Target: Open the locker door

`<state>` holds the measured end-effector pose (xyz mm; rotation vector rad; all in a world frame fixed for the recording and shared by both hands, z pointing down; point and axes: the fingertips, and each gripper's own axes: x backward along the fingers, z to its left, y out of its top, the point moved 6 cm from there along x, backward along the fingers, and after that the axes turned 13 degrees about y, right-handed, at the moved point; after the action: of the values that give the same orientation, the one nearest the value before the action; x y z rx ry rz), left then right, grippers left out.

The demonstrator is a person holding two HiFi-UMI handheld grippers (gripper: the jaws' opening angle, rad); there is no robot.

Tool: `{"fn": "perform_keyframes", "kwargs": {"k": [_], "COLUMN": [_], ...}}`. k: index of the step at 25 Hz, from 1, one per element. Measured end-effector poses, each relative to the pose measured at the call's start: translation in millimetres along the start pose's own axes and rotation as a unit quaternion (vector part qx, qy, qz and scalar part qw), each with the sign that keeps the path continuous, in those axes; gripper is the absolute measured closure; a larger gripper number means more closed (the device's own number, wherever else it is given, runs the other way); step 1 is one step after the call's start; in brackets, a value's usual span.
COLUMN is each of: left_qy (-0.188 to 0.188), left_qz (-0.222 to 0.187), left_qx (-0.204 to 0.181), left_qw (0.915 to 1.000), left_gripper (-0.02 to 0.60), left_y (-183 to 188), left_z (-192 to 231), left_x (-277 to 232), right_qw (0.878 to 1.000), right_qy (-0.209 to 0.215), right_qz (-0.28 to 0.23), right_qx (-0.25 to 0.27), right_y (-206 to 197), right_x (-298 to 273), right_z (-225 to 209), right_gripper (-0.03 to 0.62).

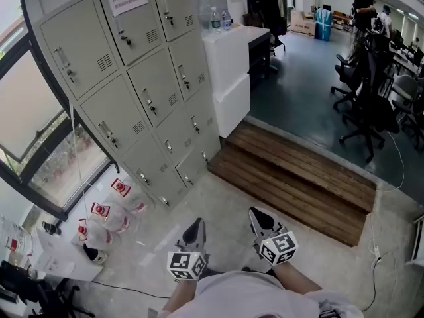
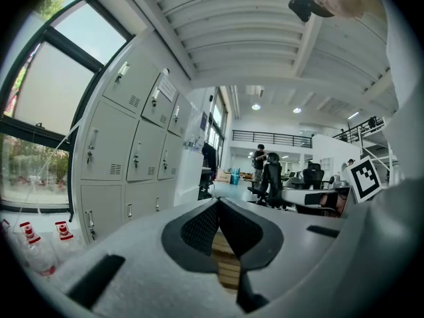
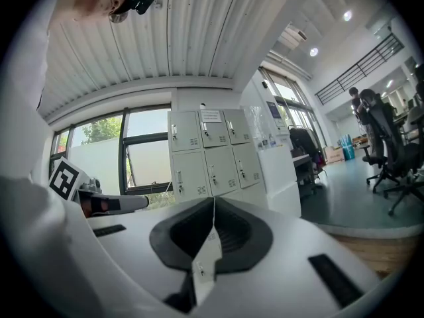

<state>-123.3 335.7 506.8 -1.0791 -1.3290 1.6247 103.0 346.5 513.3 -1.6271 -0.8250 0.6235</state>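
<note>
A bank of grey metal lockers (image 1: 132, 78) stands at the upper left of the head view, every door closed, each with a small handle and vent slots. A paper notice is stuck on a top door. Both grippers hover low over the floor, well short of the lockers and touching nothing. My left gripper (image 1: 196, 225) has its fingertips together with nothing between them. My right gripper (image 1: 257, 214) is likewise shut and empty. The lockers (image 2: 126, 144) lie left of the left gripper (image 2: 217, 201), and the lockers (image 3: 212, 151) sit straight beyond the right gripper (image 3: 213, 199).
Wooden steps (image 1: 298, 171) run to the right of the lockers. White boxes (image 1: 228, 71) with bottles on top stand against the lockers' far end. Red-labelled plastic bottles (image 1: 109, 211) lie on the floor by the window (image 1: 33, 111). Office chairs (image 1: 364, 105) and people stand far right.
</note>
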Motion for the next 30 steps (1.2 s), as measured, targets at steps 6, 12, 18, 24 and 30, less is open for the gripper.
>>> {"fn": "perform_keyframes", "kwargs": {"k": [6,12,18,24,30], "left_qy": [-0.001,-0.001,0.0,0.001,0.001], "left_qz": [0.0,-0.001,-0.001,-0.003,0.003], "left_qx": [-0.001,-0.003,-0.004,0.0,0.004], "left_qw": [1.0,1.0,1.0,1.0,1.0], "left_gripper": [0.58,0.578,0.579,0.579,0.579], "left_y": [-1.1,0.1,-0.9,-0.6,-6.8], "left_z": [-3.0,-5.2,-6.3,-4.9,9.2], "left_x": [-1.1,-1.4,-2.5,-12.6,-46.3], "right_qw": [1.0,1.0,1.0,1.0,1.0], "right_qy": [-0.007,-0.009,-0.005,-0.005,-0.009], "right_qz": [0.0,-0.002,-0.001,0.008,0.017], "right_qx": [-0.002,-0.002,0.002,0.003,0.006], "right_y": [-1.0,0.5,1.3,-1.5,-2.9], "right_x": [2.8,3.8,4.2,-0.2,-24.7], "right_z": [-4.3,-6.5,-6.8,-14.4,-36.6], "right_gripper": [0.58,0.58,0.58,0.58,0.58]}}
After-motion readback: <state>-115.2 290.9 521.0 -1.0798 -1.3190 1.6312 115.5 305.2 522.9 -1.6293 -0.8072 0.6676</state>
